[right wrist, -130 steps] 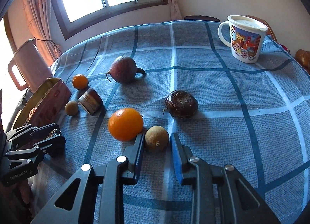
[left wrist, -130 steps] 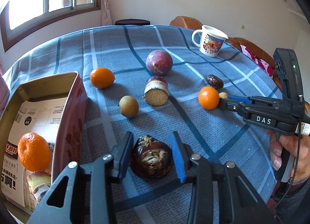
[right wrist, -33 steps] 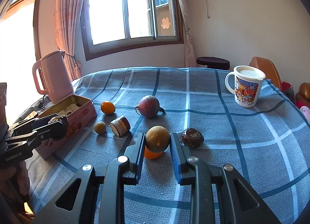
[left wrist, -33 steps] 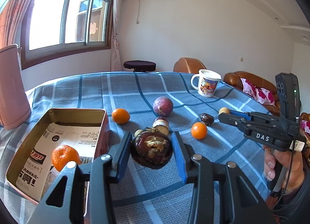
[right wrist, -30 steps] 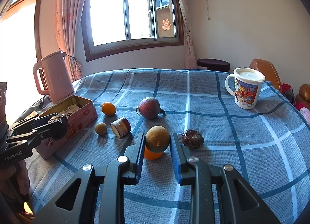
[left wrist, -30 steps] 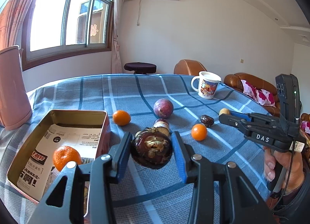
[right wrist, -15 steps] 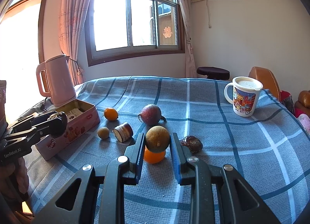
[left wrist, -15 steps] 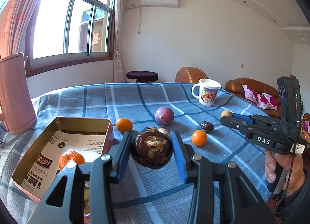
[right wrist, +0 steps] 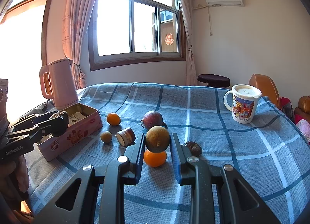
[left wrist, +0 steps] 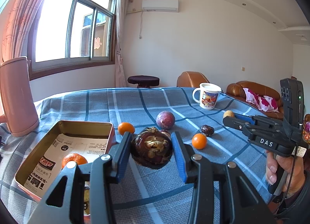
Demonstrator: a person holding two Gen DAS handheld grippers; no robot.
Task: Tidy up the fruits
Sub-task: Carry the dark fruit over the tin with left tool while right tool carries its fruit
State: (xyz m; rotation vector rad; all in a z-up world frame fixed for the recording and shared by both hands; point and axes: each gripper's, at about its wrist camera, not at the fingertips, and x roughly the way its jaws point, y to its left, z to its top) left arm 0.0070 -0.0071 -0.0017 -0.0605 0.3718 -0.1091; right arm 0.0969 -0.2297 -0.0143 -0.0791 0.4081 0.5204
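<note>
left wrist view:
progress: tin box holds one mandarin so far, plus something yellowish at its near end (mostly hidden behind the gripper frame).
left gripper: pinching a dark brown water chestnut between the blue pads, held above the cloth, just right of the tin's near corner.
left on table: small orange, purple passion fruit, orange, dark date.
right gripper: side-on, small tan fruit at its tip.

right wrist view:
right gripper: jaws closed on a tan longan, lifted off the table, well right of the tin.
below it: the orange and the date, both on the cloth.
also loose: second longan, cut sugarcane piece (my best guess).
status: early; two fruits in transit, roughly six left.
</note>
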